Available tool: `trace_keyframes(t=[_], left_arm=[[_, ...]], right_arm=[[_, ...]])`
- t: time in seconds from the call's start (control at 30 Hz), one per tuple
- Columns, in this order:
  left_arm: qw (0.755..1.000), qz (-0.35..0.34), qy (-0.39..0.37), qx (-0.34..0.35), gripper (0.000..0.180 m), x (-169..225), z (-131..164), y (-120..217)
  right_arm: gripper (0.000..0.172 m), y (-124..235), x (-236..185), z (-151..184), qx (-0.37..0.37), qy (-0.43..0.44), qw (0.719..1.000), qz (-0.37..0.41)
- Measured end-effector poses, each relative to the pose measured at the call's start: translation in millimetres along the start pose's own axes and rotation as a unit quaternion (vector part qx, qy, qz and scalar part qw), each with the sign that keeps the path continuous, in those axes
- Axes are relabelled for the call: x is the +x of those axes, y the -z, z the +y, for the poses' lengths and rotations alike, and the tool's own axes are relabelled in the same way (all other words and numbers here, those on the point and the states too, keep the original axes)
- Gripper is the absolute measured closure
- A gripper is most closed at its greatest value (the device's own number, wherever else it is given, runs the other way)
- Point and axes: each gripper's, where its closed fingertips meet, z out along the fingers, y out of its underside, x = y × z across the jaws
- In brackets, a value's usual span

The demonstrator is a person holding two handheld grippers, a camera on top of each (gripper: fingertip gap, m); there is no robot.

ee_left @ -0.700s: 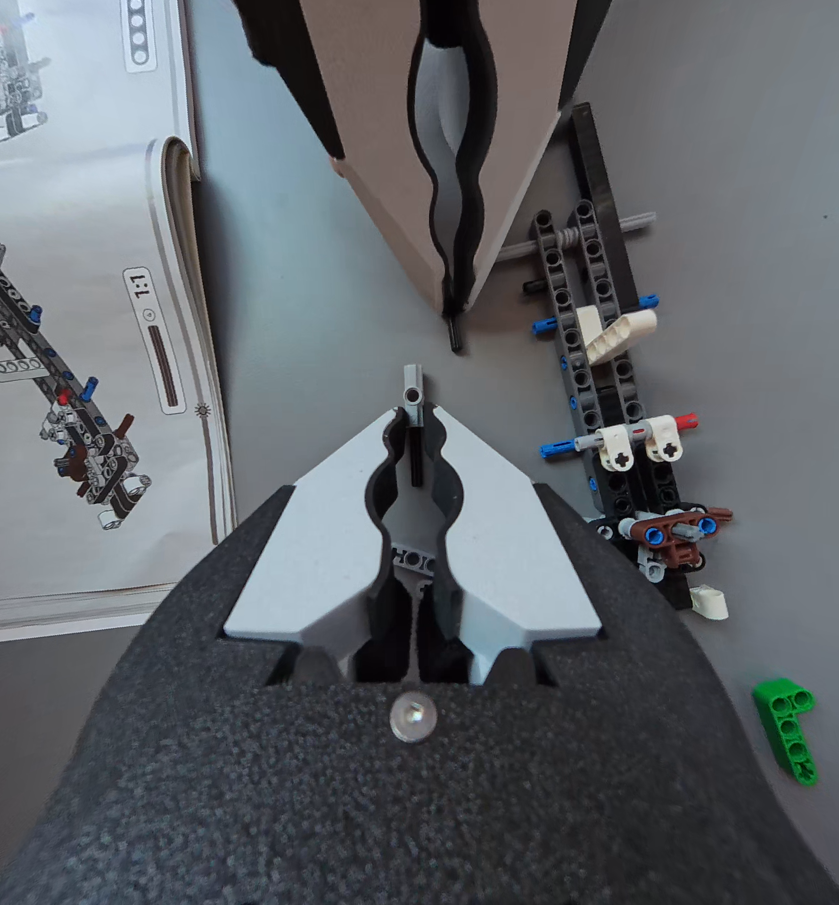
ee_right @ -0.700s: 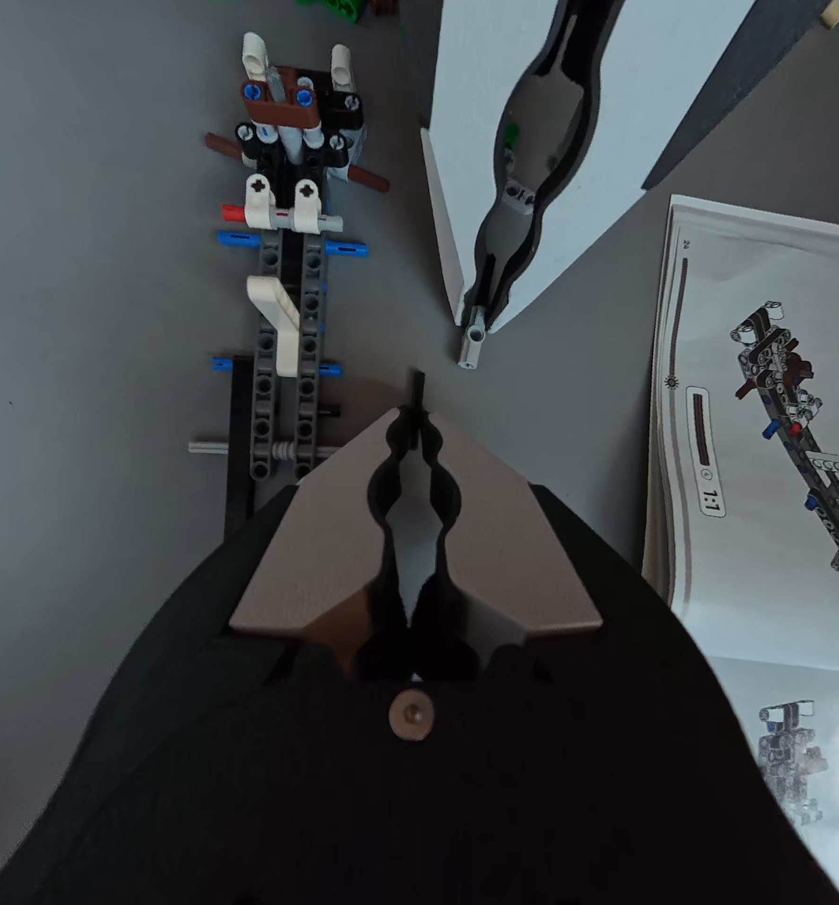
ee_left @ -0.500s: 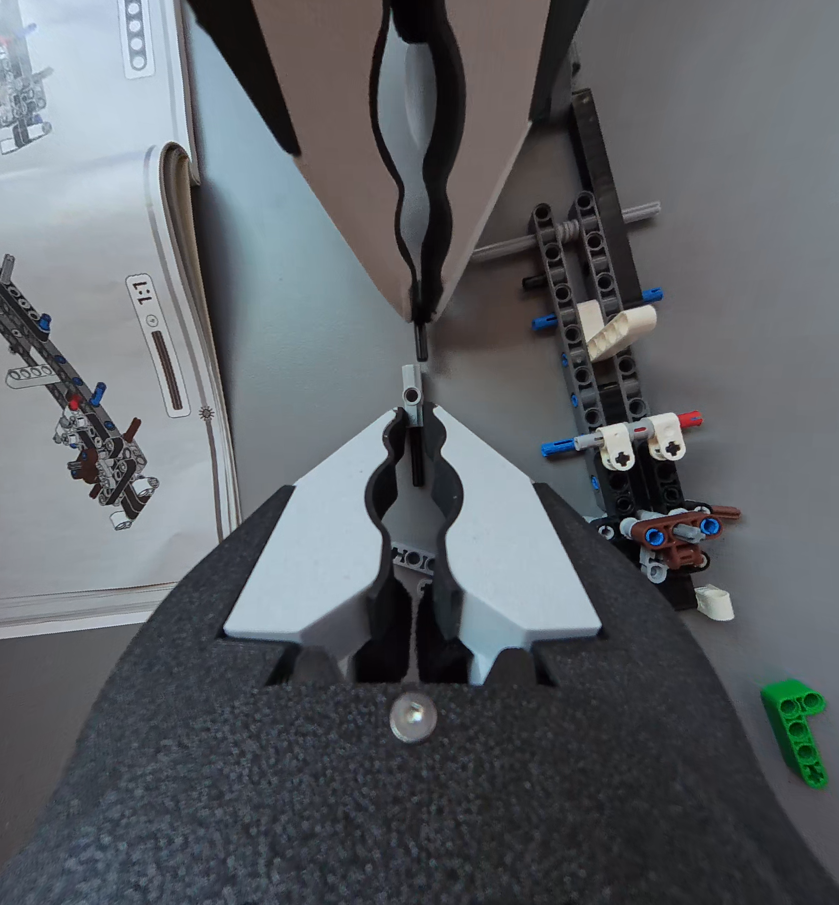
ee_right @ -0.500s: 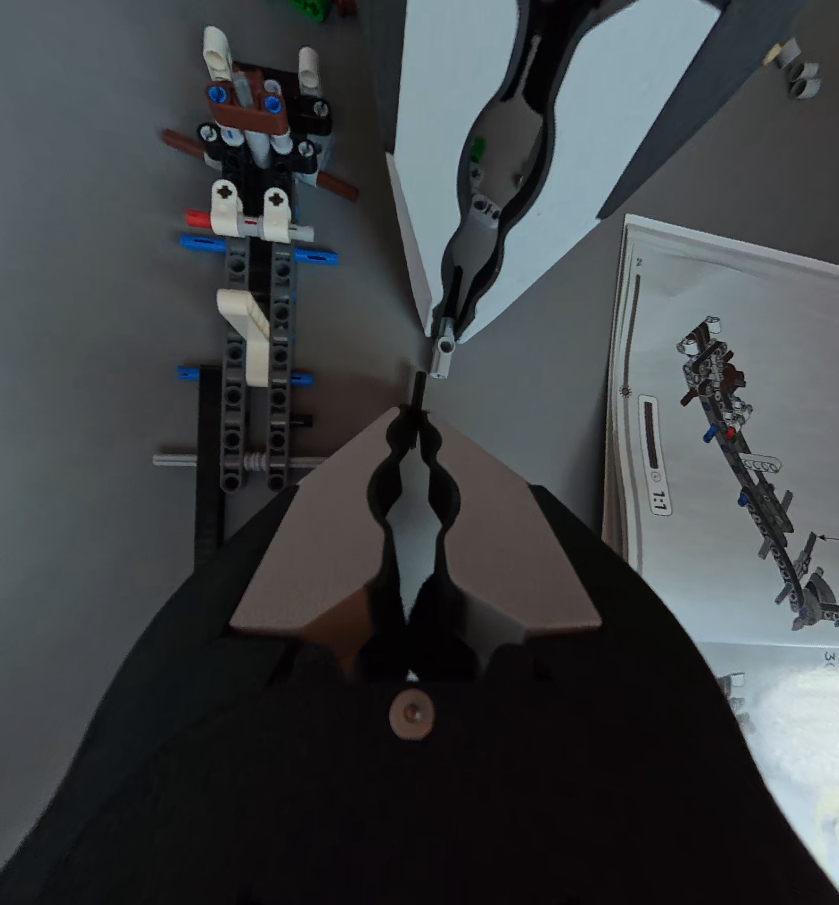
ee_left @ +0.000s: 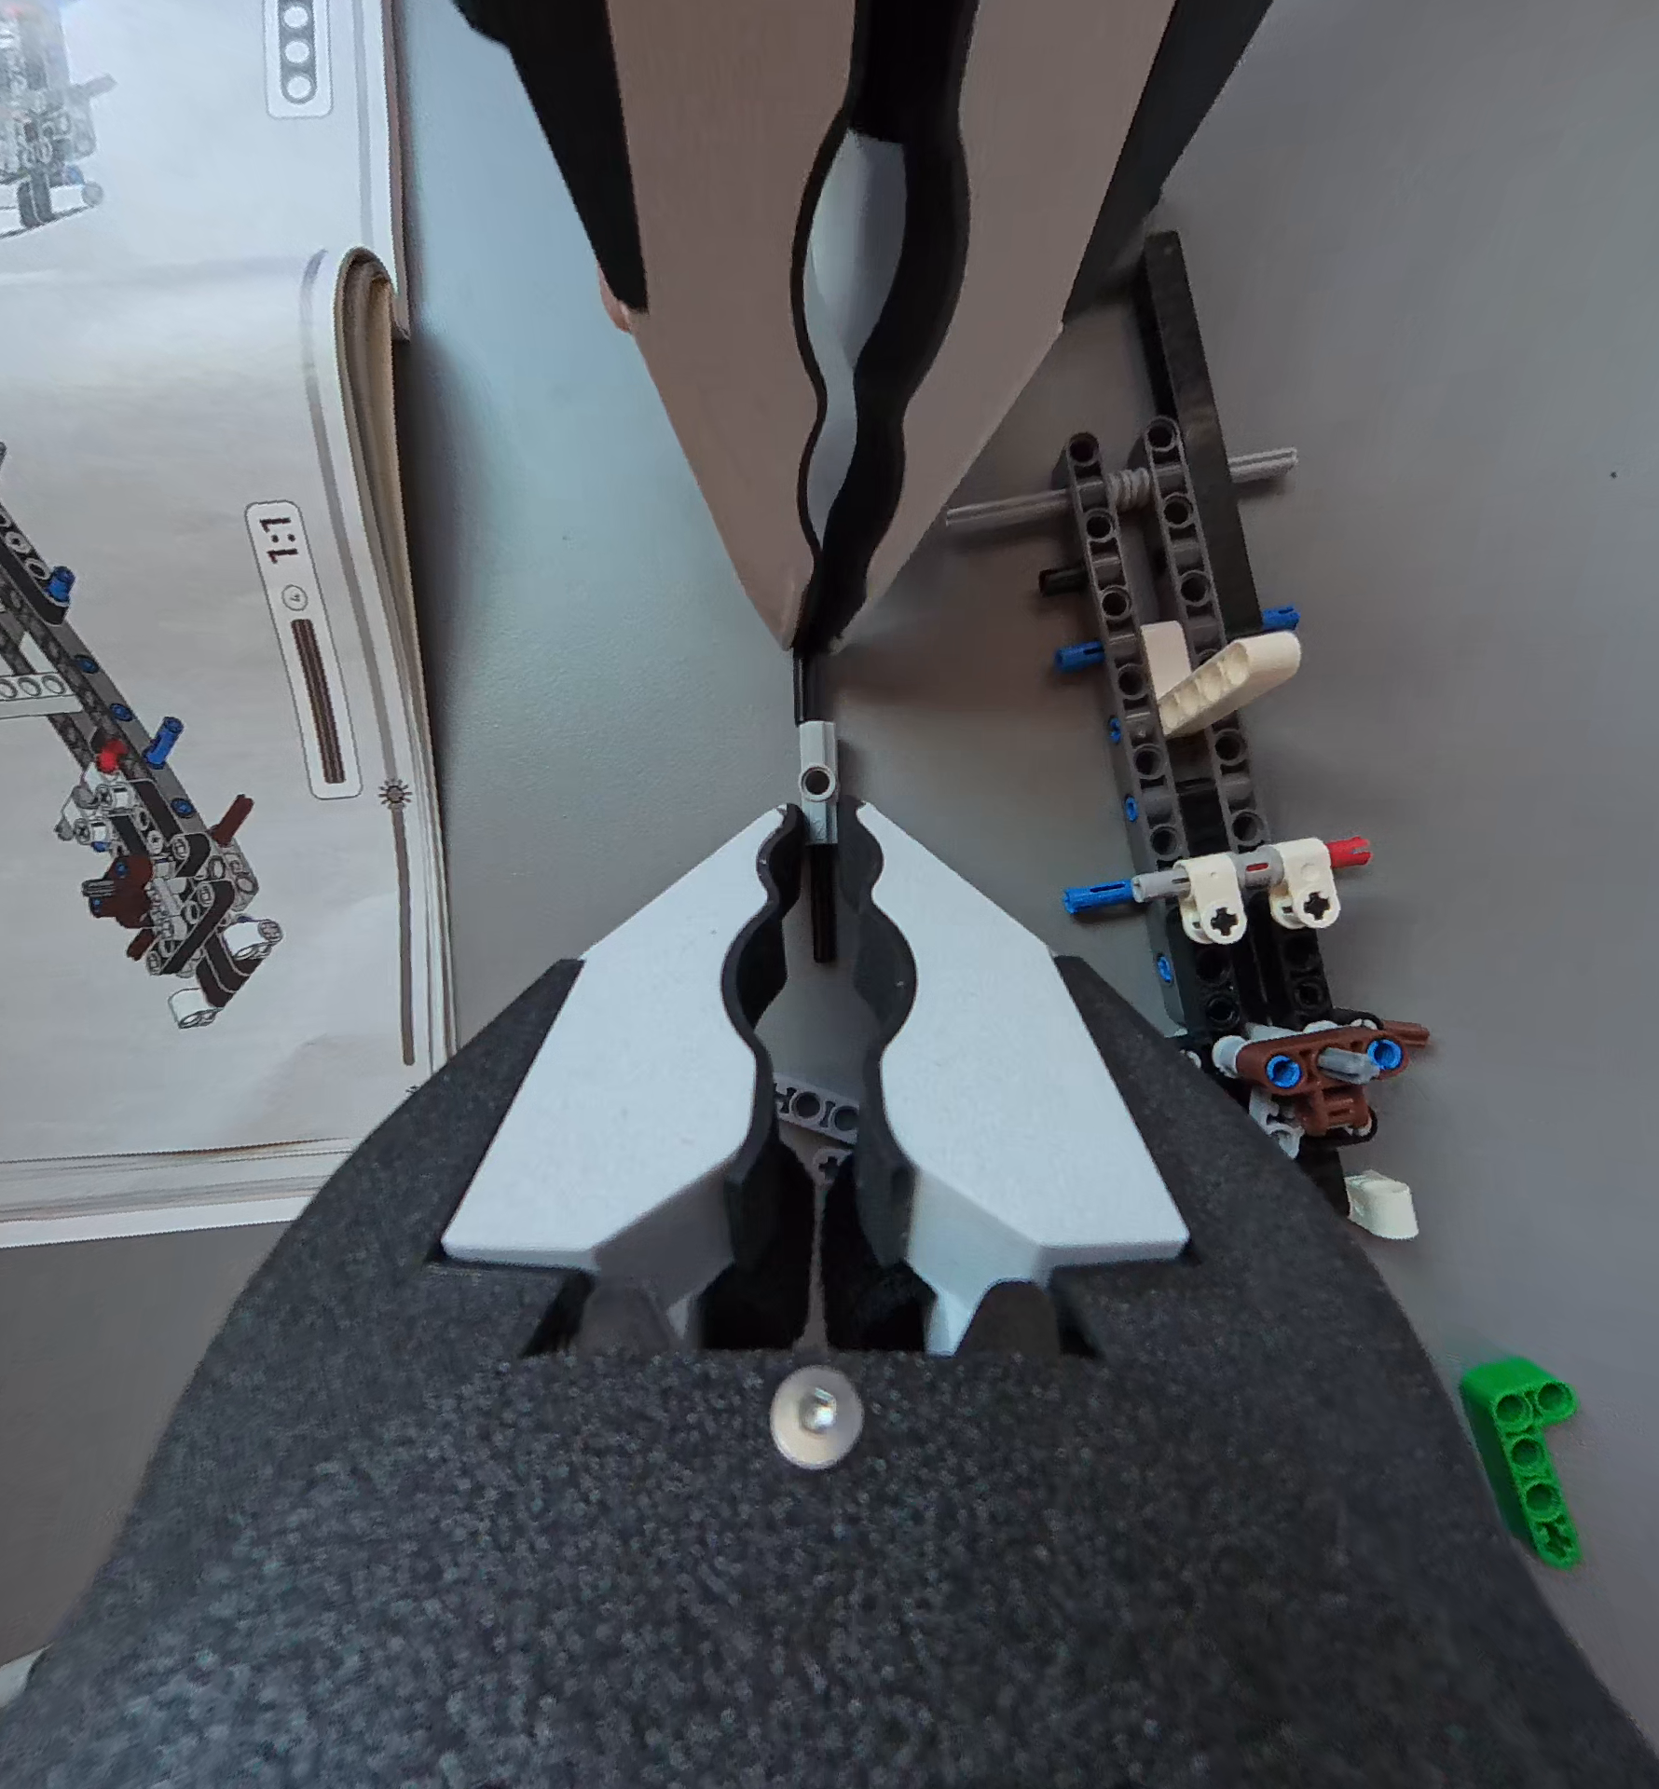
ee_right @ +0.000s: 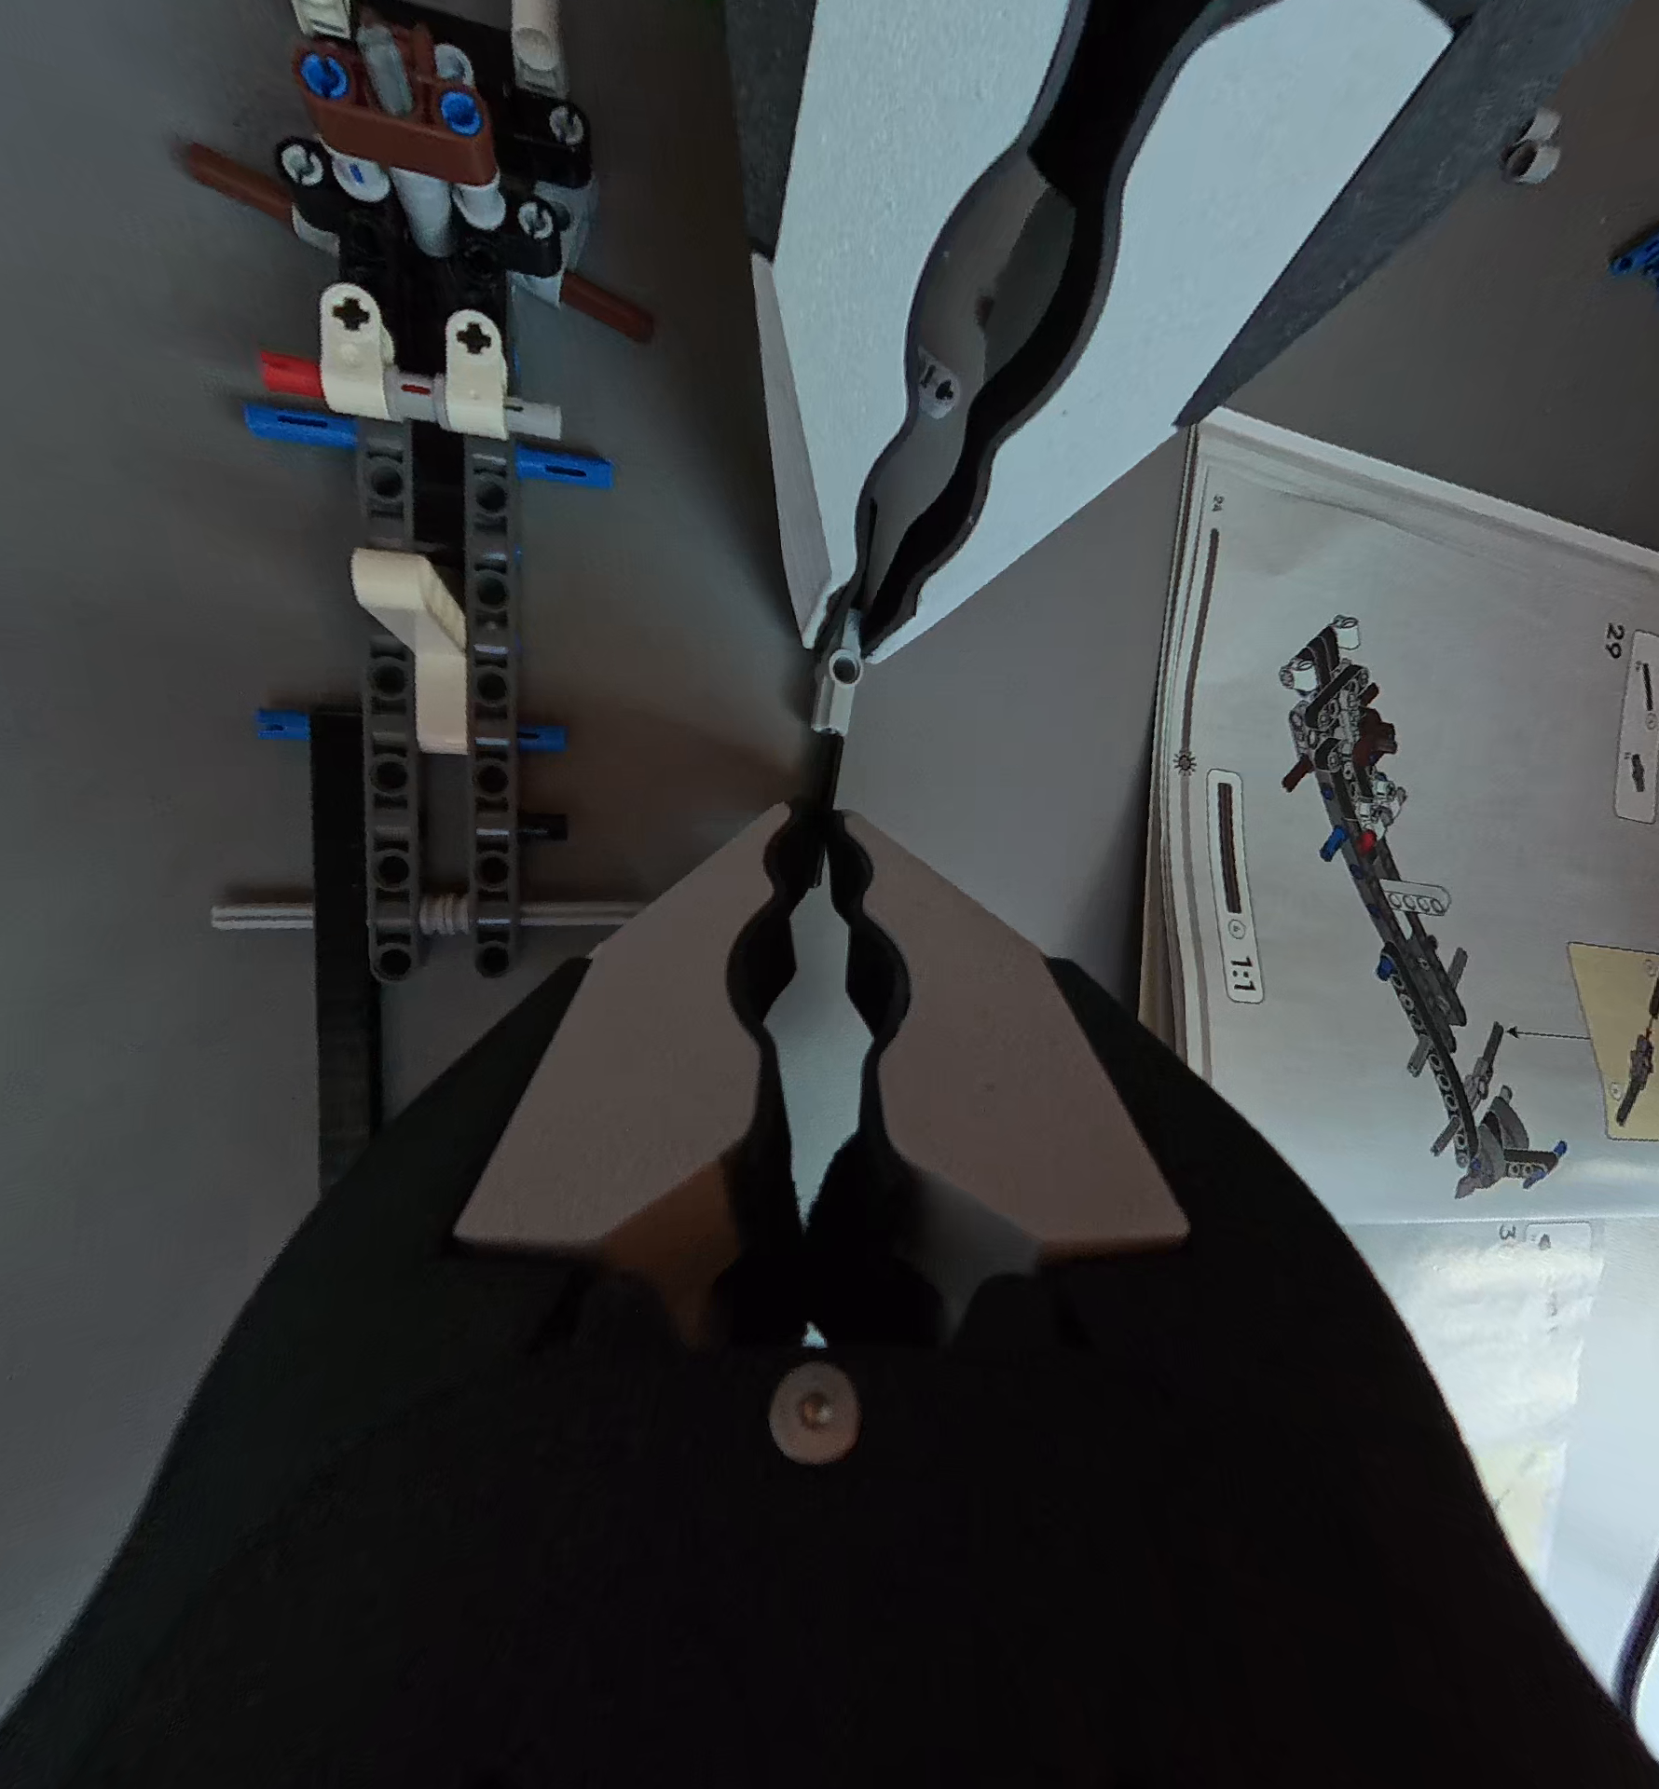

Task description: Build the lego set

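The left gripper (ee_left: 821, 823) pinched a small grey connector (ee_left: 818, 774) with a black axle through it. The right gripper (ee_right: 818, 833), tip to tip with it, clamped a thin black axle (ee_right: 828, 774) whose end met the connector, above the grey table (ee_left: 613, 581), between the instruction booklet (ee_left: 128, 678) and the brick assembly (ee_left: 1194, 774).

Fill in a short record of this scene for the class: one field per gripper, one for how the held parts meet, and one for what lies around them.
Left gripper: shut on a small light-grey plastic connector with a black axle behind it.
Right gripper: shut on a thin black plastic axle.
Meeting: the axle tip enters the connector's end.
Surroundings: dark-grey beam assembly beside them; open instruction booklet; green L-shaped beam on the grey table.
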Motion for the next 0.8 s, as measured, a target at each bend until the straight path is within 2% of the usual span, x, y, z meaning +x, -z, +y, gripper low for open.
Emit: trace_keyframes(t=[0.8], left_arm=[[0.998,0.03,0.052,0.021,0.175,-0.4,-1.6,-0.1]], right_arm=[[0.171,1.0,1.8,-2.8,0.045,0.05,0.998,0.022]])
